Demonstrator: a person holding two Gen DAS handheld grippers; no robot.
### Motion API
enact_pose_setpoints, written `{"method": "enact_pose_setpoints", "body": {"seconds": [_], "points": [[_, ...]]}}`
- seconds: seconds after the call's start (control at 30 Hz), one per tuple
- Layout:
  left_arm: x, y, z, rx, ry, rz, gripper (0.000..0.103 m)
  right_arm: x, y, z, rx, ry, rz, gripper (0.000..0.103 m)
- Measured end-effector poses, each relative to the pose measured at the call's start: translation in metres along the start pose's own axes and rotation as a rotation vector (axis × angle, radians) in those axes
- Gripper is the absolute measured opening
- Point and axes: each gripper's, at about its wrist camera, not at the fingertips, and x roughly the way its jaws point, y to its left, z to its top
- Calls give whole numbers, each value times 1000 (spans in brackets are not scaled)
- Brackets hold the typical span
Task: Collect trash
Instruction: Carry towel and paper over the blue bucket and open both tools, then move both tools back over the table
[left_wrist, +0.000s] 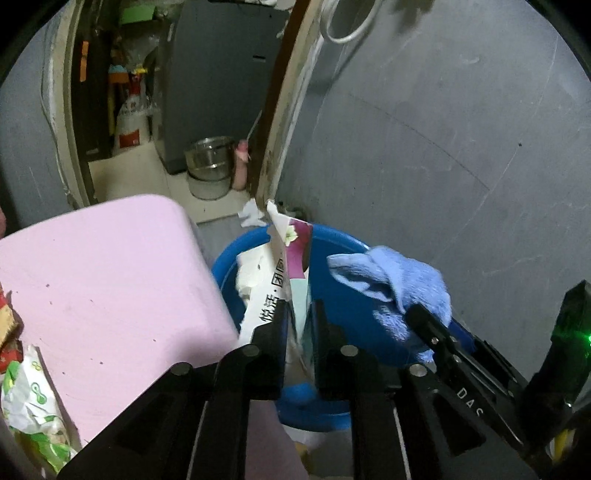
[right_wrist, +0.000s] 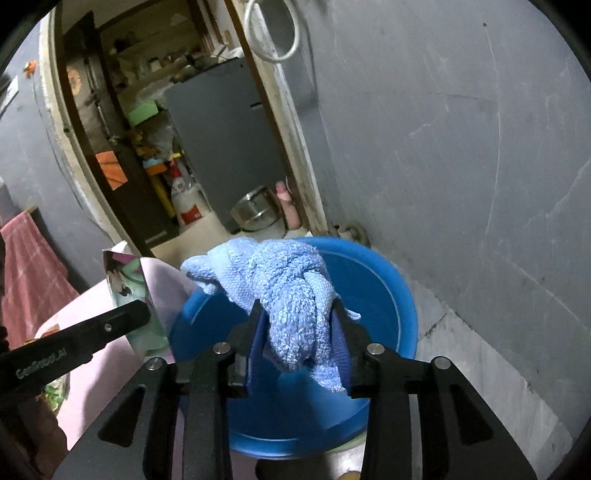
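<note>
My left gripper (left_wrist: 299, 306) is shut on a flat printed carton (left_wrist: 291, 254), white, magenta and teal, which stands upright over the rim of a blue basin (left_wrist: 343, 254). Crumpled white paper (left_wrist: 249, 275) lies inside the basin behind the carton. My right gripper (right_wrist: 297, 310) is shut on a bunched light-blue knitted cloth (right_wrist: 284, 273) and holds it above the basin's (right_wrist: 384, 284) open mouth. In the left wrist view the cloth (left_wrist: 399, 284) hangs at the right, with one of the right gripper's fingers (left_wrist: 436, 328) on it. The right wrist view shows a left finger (right_wrist: 110, 325) with the carton (right_wrist: 125, 284).
A pink tabletop (left_wrist: 103, 277) borders the basin on the left and carries green-and-white wrappers (left_wrist: 33, 406) at its near corner. A grey wall (left_wrist: 443, 166) stands close on the right. Beyond an open doorway sit a steel pot (left_wrist: 210, 155) and a grey cabinet (left_wrist: 221, 74).
</note>
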Motion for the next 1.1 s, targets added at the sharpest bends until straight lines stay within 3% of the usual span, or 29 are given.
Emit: {"method": "enact_pose_setpoints", "body": {"seconds": [0.17, 0.3, 0.47, 0.53, 0.6, 0.73, 0.83, 0.9, 0.97, 1.1], "points": [[-5, -4, -6, 0, -4, 9, 32, -5, 3, 5, -2, 5, 9, 40], [-32, -6, -5, -17, -59, -8, 33, -20, 8, 15, -10, -39, 23, 47], [-88, 0, -3, -29, -214, 33, 53, -53, 23, 24, -28, -119, 69, 57], [-109, 4, -1, -45, -255, 37, 55, -68, 32, 26, -41, -149, 89, 71], [-129, 8, 1, -52, -289, 52, 60, -84, 42, 29, -51, -185, 113, 77], [-173, 14, -4, -42, -381, 134, 80, -118, 62, 30, -91, -266, 160, 88], [-205, 20, -14, -43, -436, 198, 84, -140, 78, 28, -130, -324, 189, 103], [-222, 24, -23, -46, -461, 231, 87, -155, 91, 25, -160, -370, 207, 103], [-239, 29, -34, -51, -482, 275, 100, -167, 103, 22, -191, -406, 222, 103], [-267, 36, -64, -47, -554, 362, 101, -187, 123, 13, -236, -458, 258, 103]]}}
